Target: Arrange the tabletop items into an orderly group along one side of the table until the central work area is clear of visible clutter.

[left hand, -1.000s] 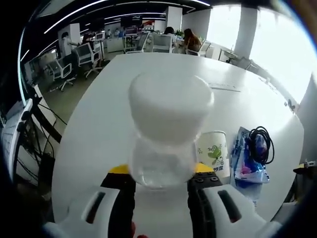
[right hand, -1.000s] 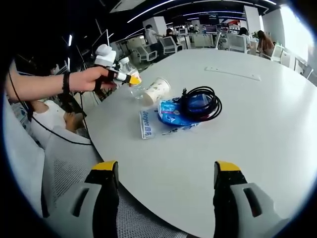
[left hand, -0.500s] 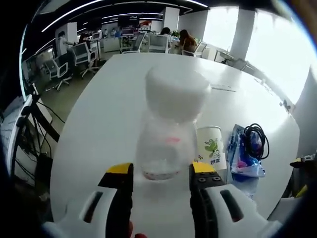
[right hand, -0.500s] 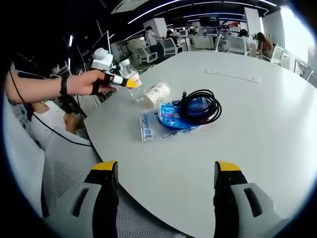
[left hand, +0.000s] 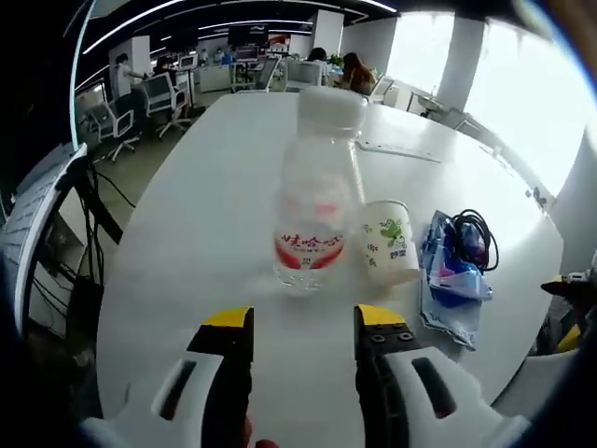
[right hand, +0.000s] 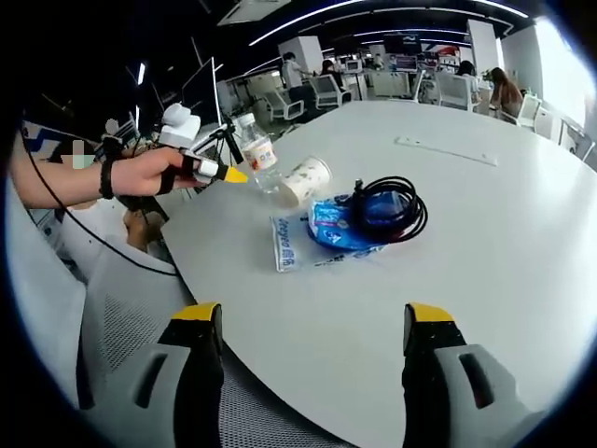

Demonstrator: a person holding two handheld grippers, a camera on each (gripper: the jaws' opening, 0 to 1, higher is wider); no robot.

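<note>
left tool (left hand: 297, 322) jaws apart, empty | right tool (right hand: 312, 322) jaws apart, empty | bottle (left hand: 315, 207) upright near desk (left hand: 196, 224) edge, touching or just beside tipped paper cup (left hand: 387, 239) | risk: tall clear bottle may topple if nudged, cup may roll | unclear: items under cable (right hand: 390, 207), wrapper text

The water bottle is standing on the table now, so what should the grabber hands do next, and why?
Probably draw the left gripper back and away. Its jaws are open, and the water bottle stands upright beside the paper cup, blue packet and black cable near the table edge. That group looks tidy already, and the right gripper is open too, holding nothing.
</note>
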